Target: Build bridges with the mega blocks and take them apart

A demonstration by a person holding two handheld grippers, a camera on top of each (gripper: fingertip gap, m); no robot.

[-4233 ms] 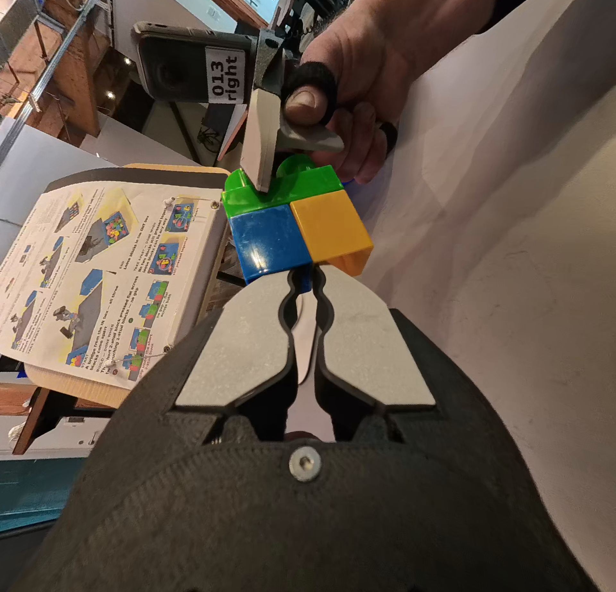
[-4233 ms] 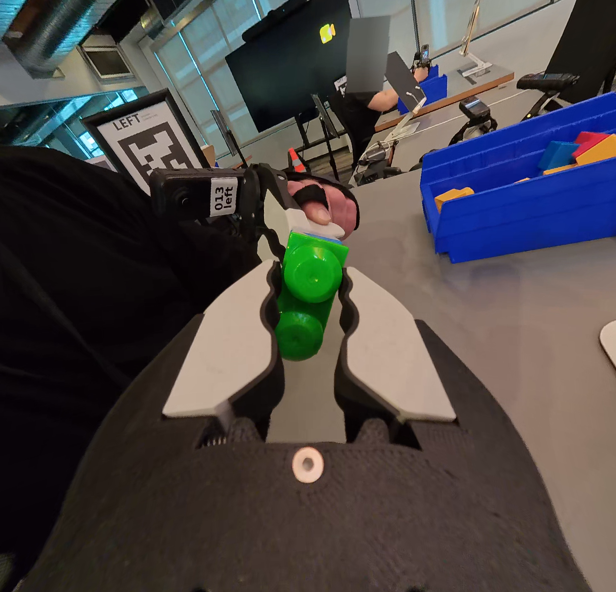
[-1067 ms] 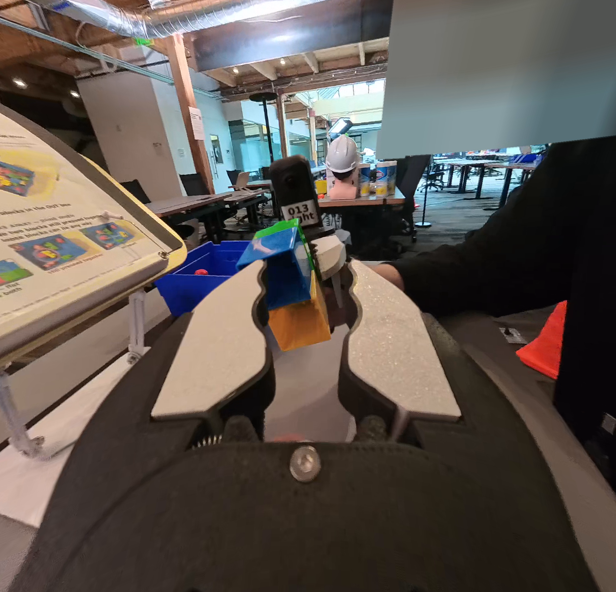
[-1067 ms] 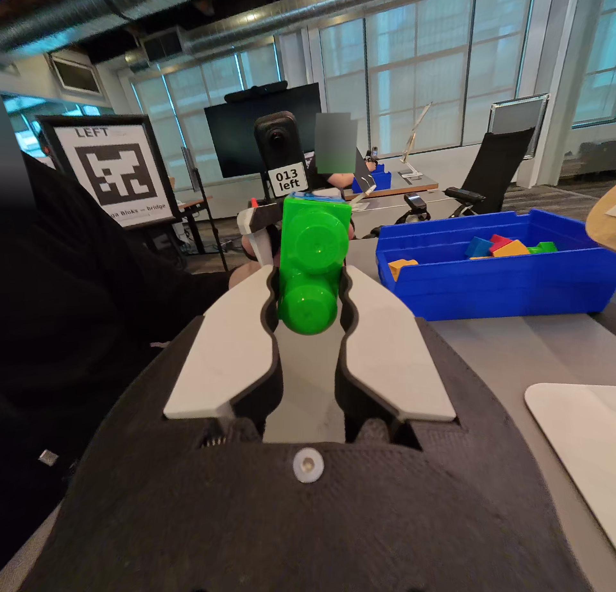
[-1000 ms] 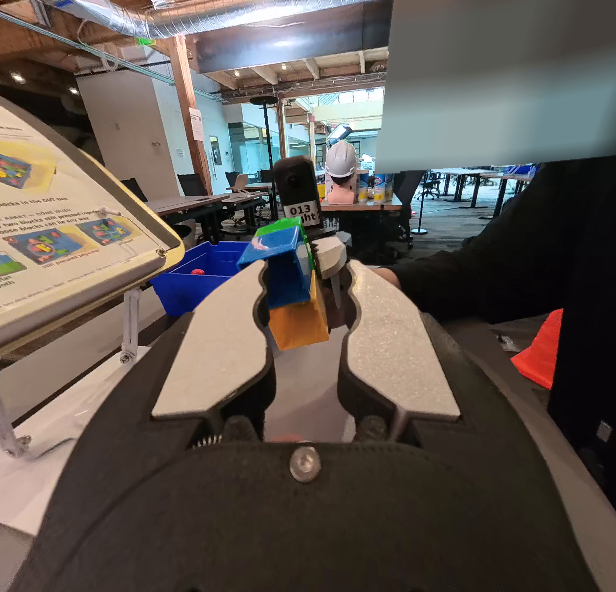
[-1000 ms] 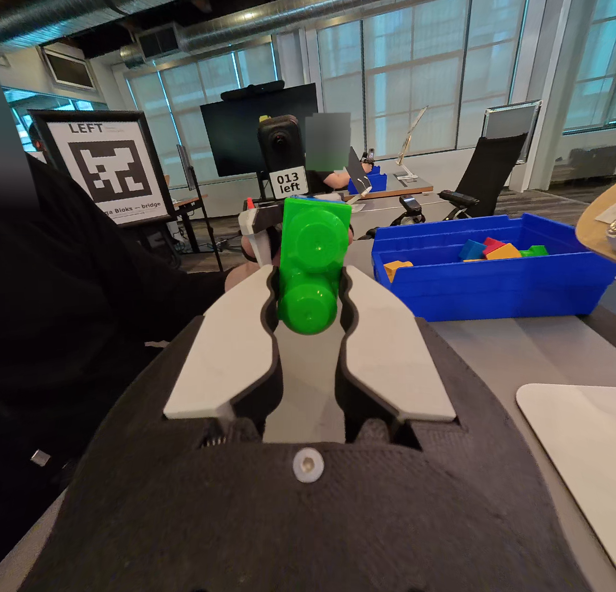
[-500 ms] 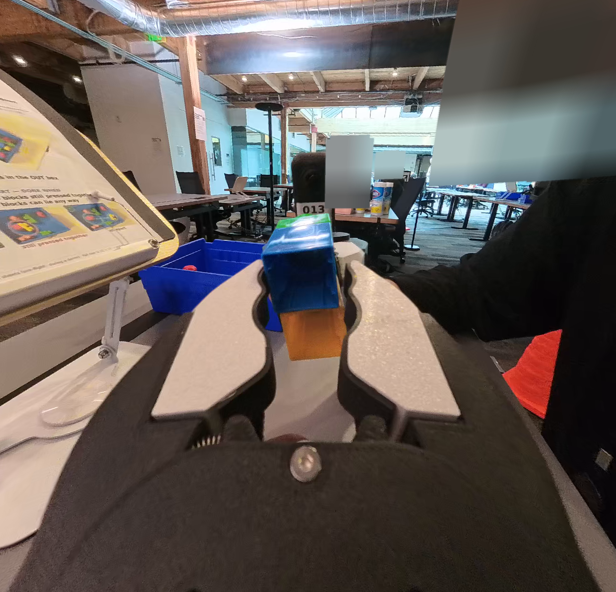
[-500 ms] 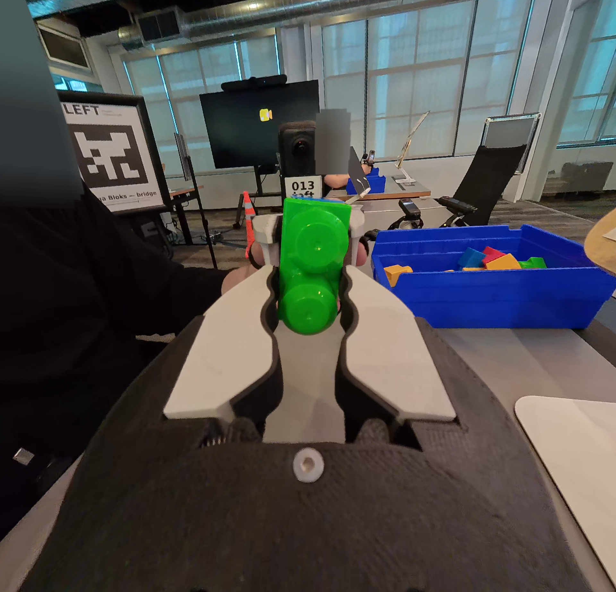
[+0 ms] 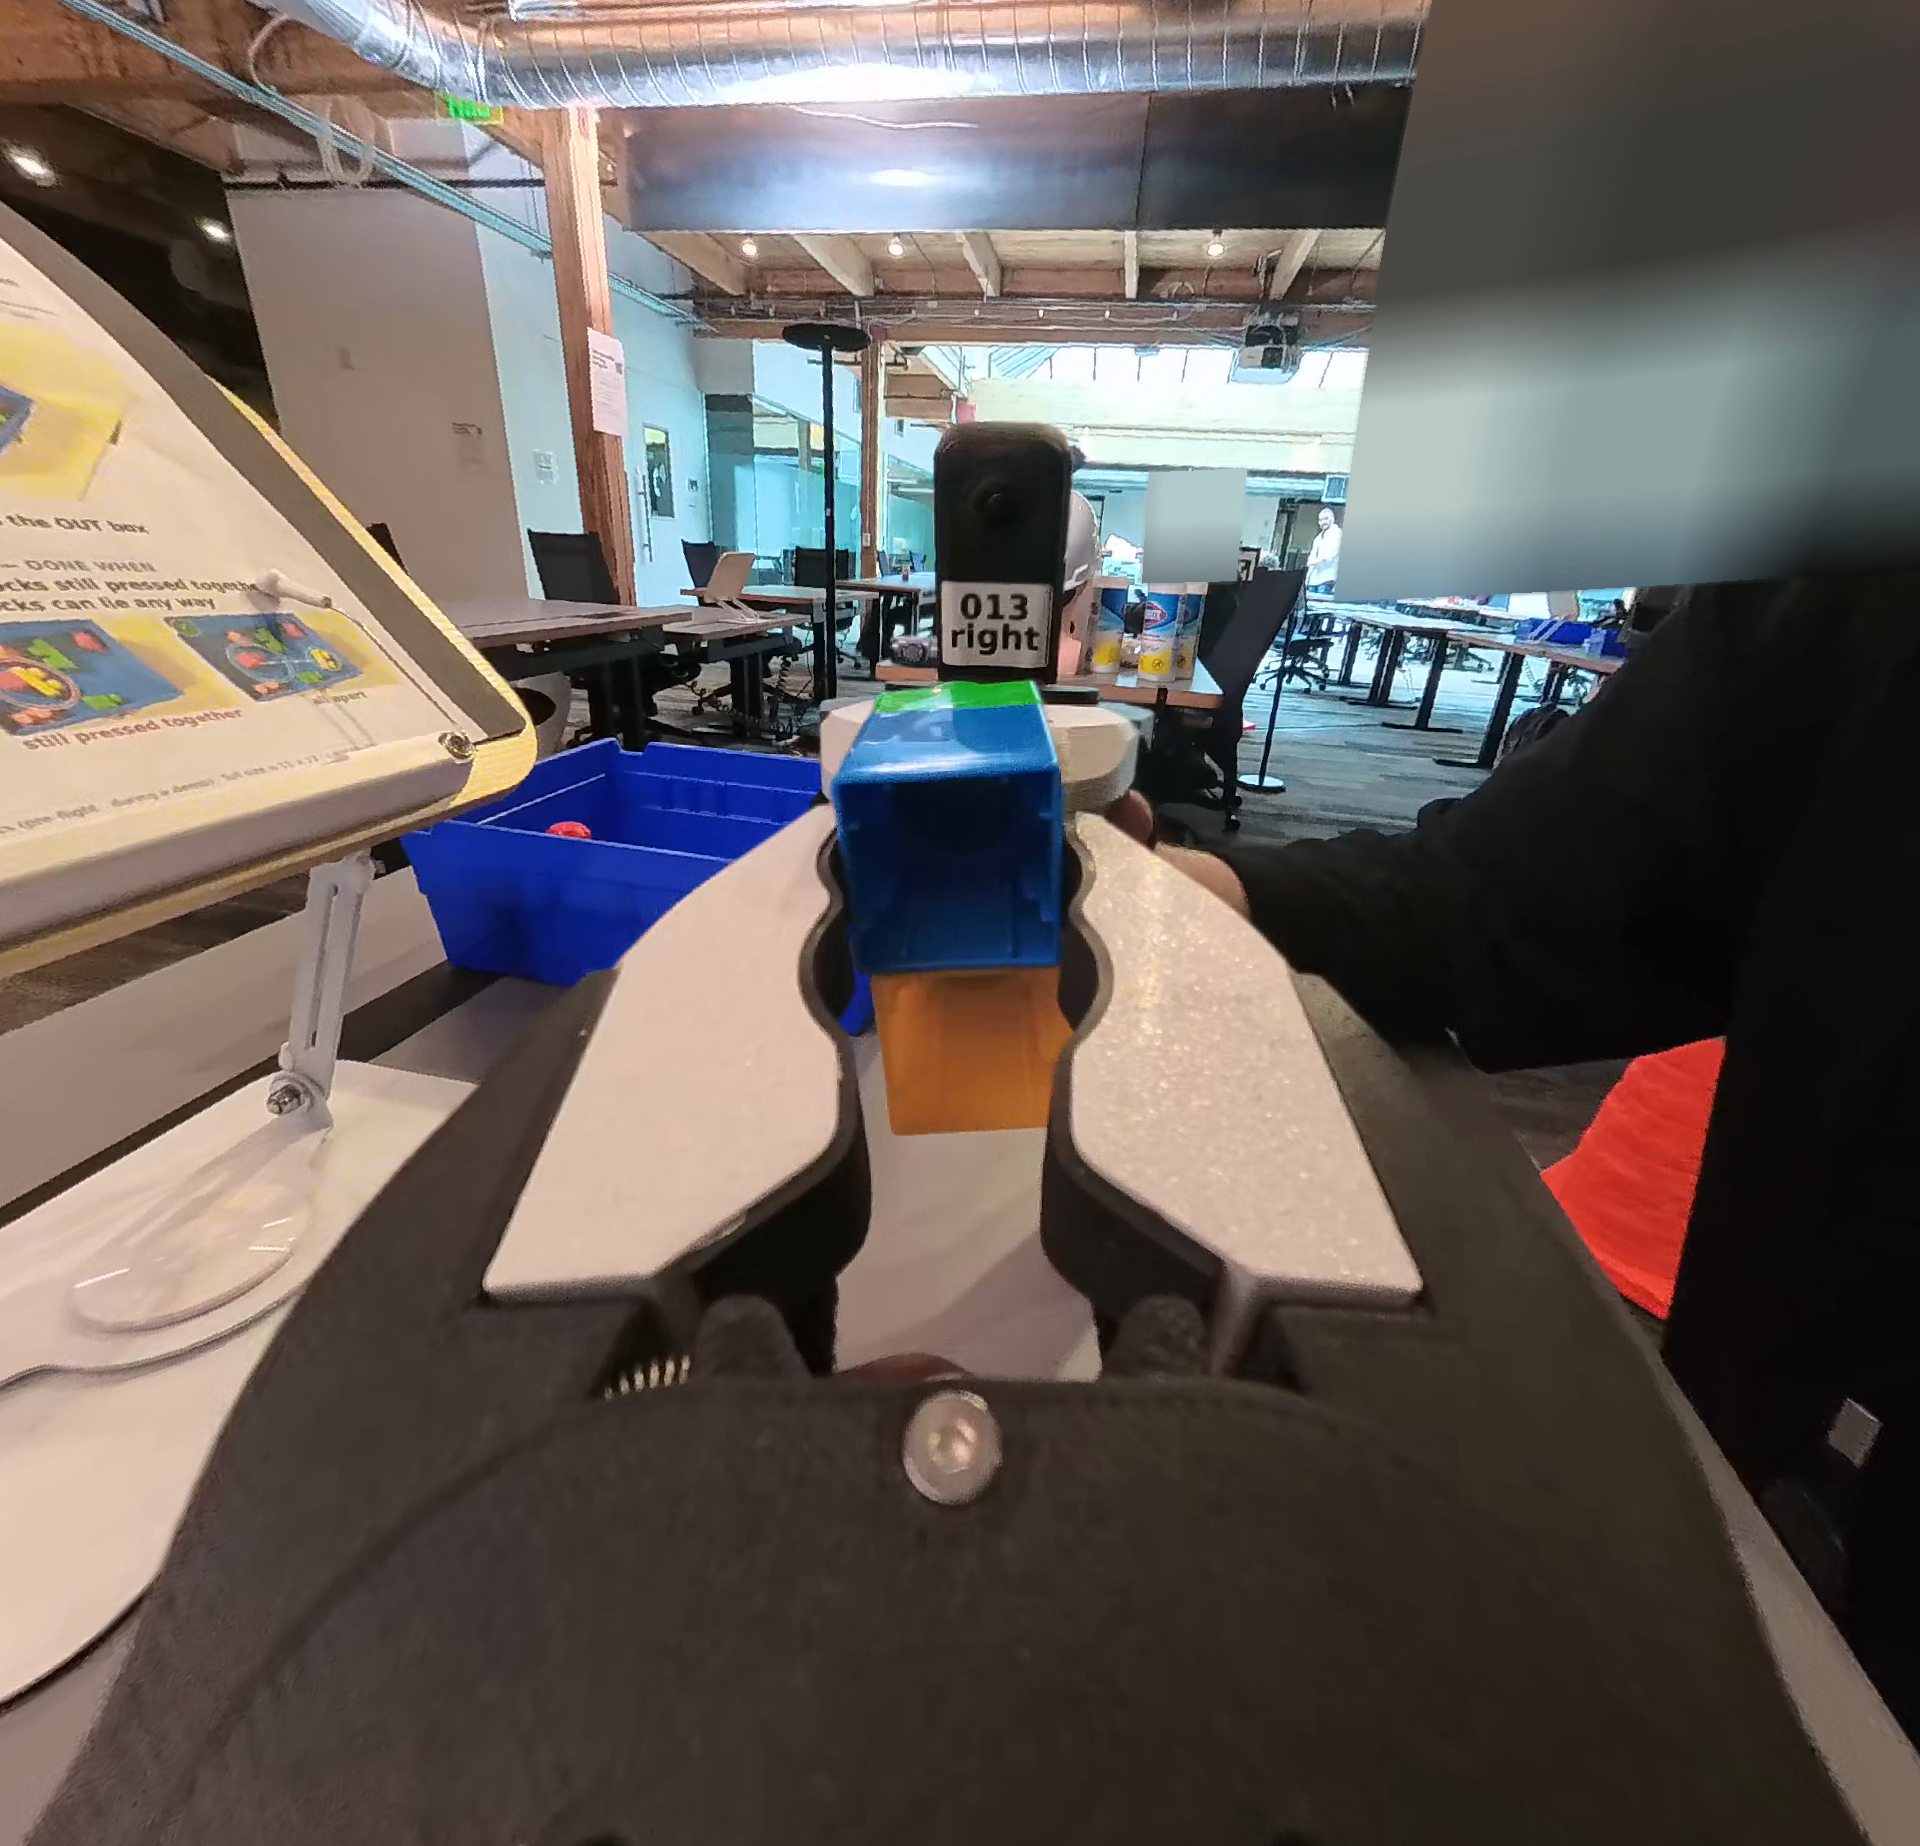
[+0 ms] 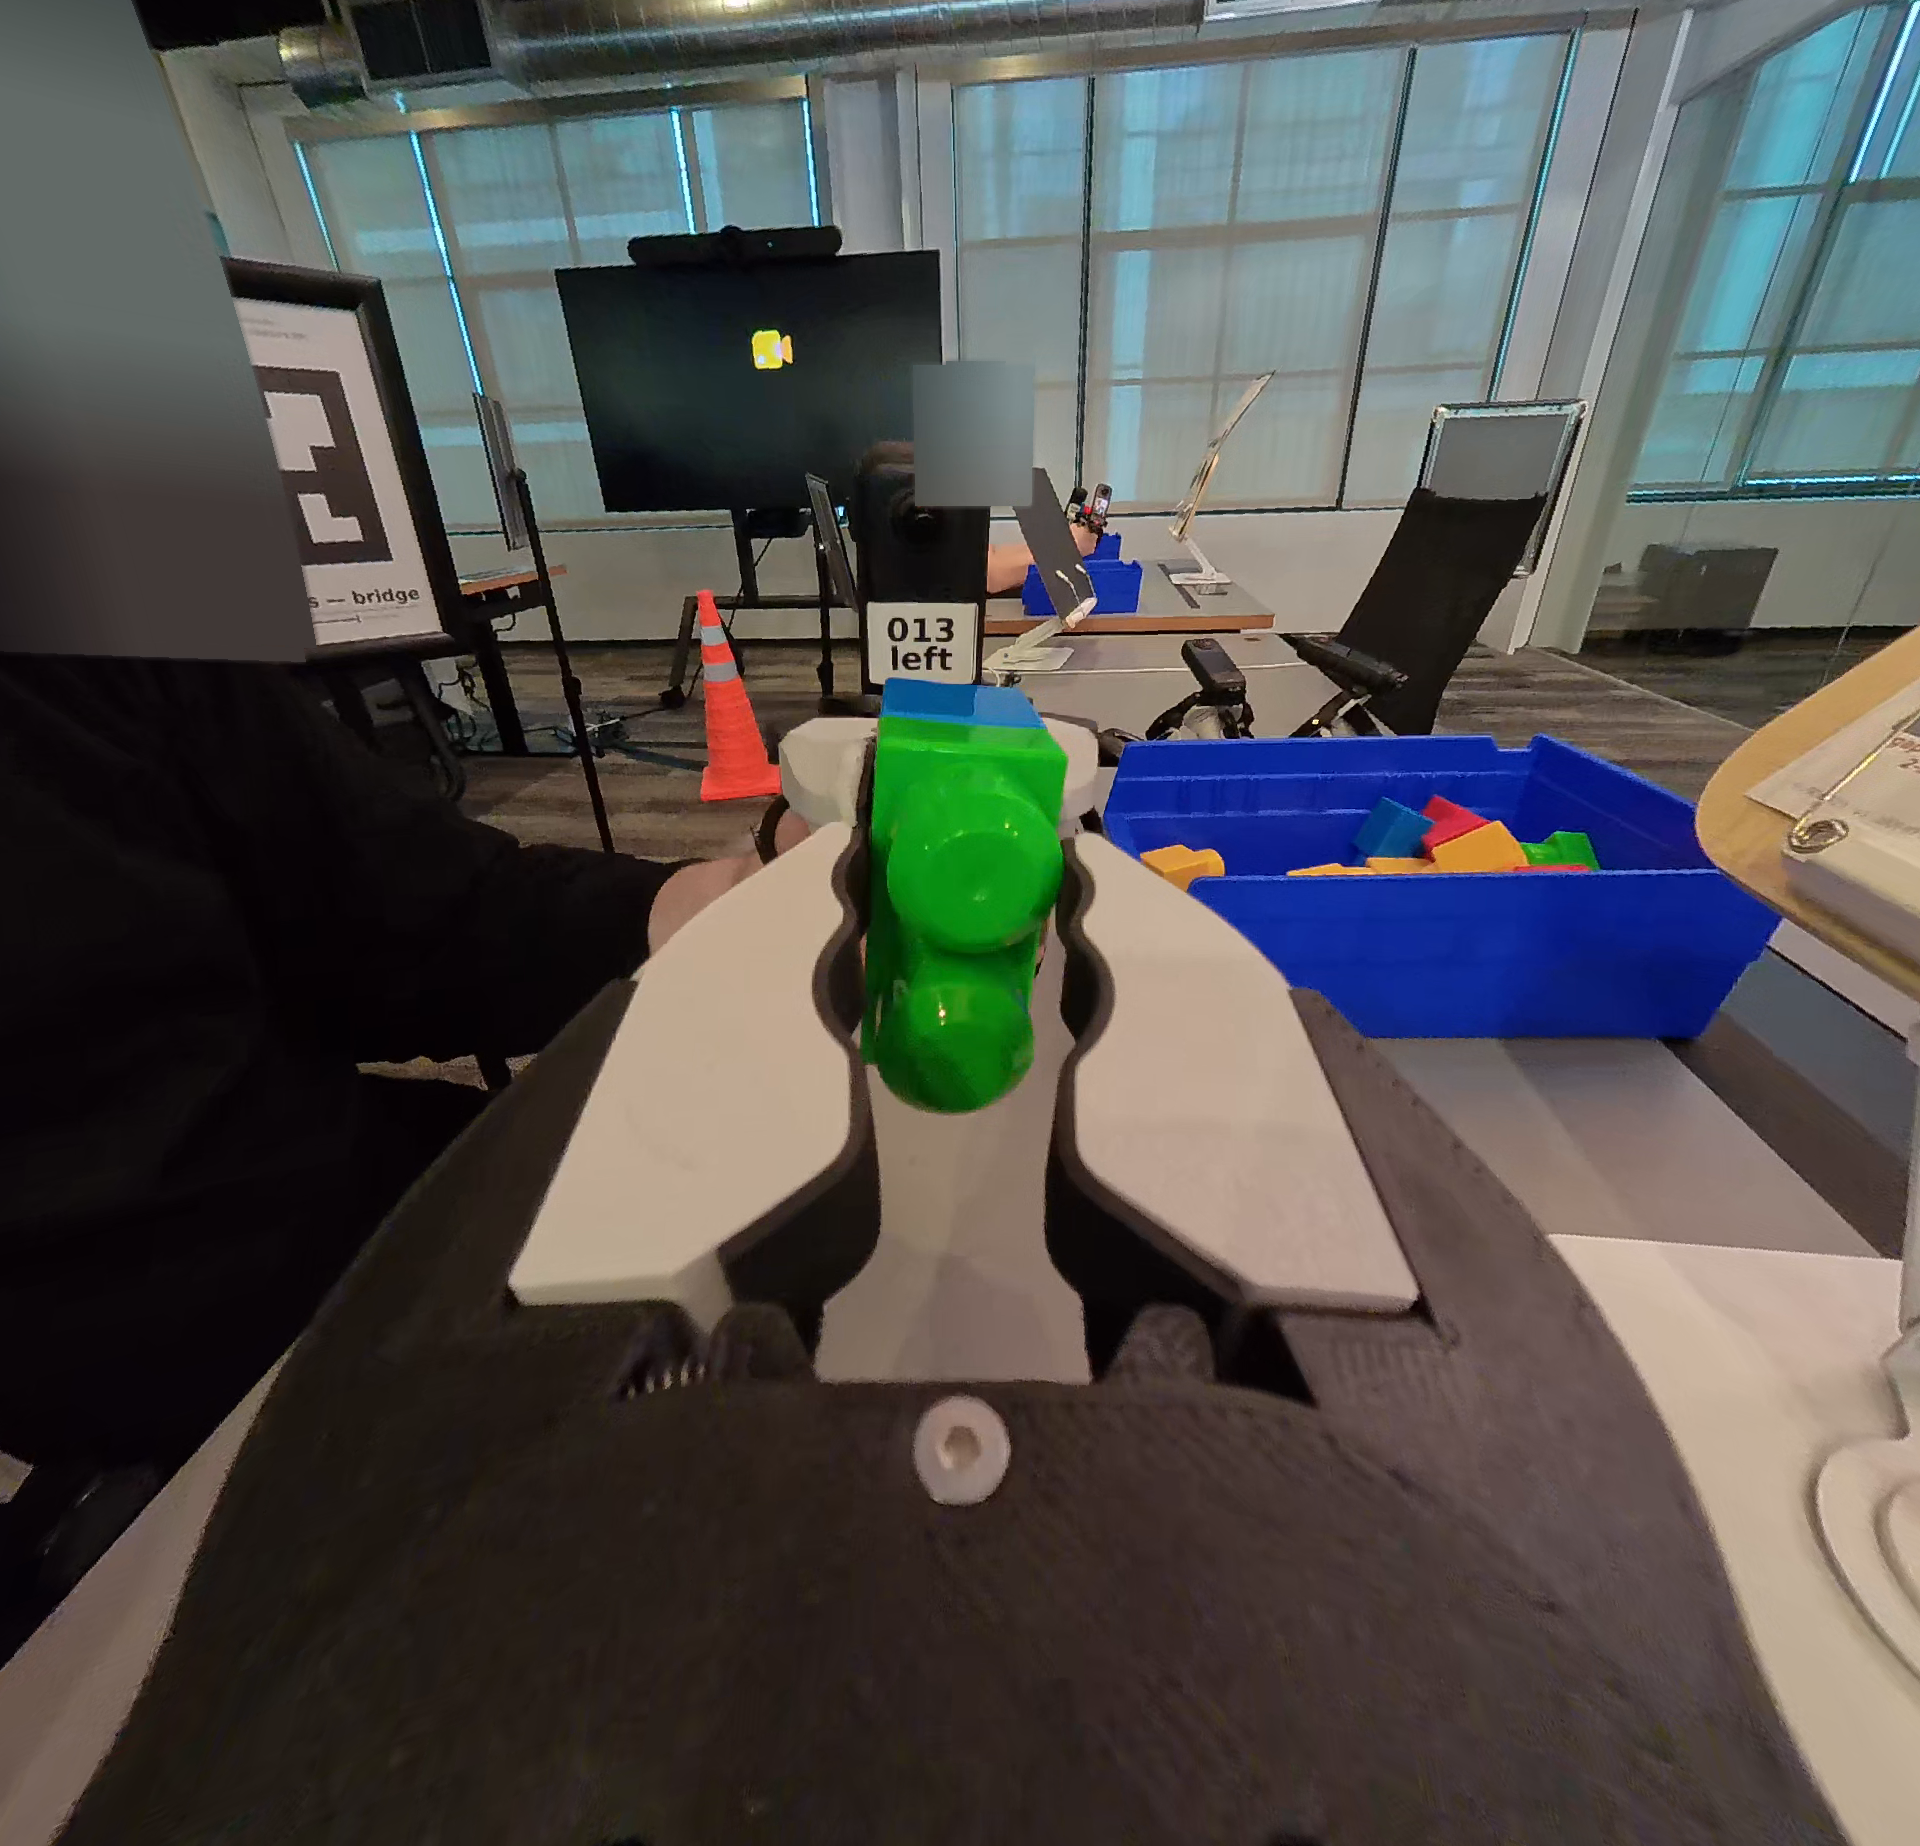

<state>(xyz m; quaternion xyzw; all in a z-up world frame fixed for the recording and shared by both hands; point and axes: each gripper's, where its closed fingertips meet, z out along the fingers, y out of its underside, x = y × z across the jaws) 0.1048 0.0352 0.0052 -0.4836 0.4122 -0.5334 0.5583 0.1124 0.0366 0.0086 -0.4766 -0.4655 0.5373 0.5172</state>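
**Bridge in mid-air, both tongs clamped on it**

Between my two tongs, at the centre of both wrist views, hangs the small bridge: a green block spanning a blue block and an orange block, all three pressed together and off the table. My left gripper has closed onto the blue block, fingers tight against its sides, with the orange one sitting just below in the gap. My right gripper is clamped on the green block, studs pointing back at its camera.

I judge the building is done and the taking apart has only begun: nothing is separated yet. Pulling the blue piece off the green one looks like the step in hand, then the orange one, then dropping the pieces into a bin. The blue bin at right centre of the right view holds a heap of loose blocks; another blue bin at left centre of the left view shows only one small red piece.

Writing is plentiful: white stickers on both gripper cameras, an instruction board at the left edge, a framed marker sign. I leave their words unread.
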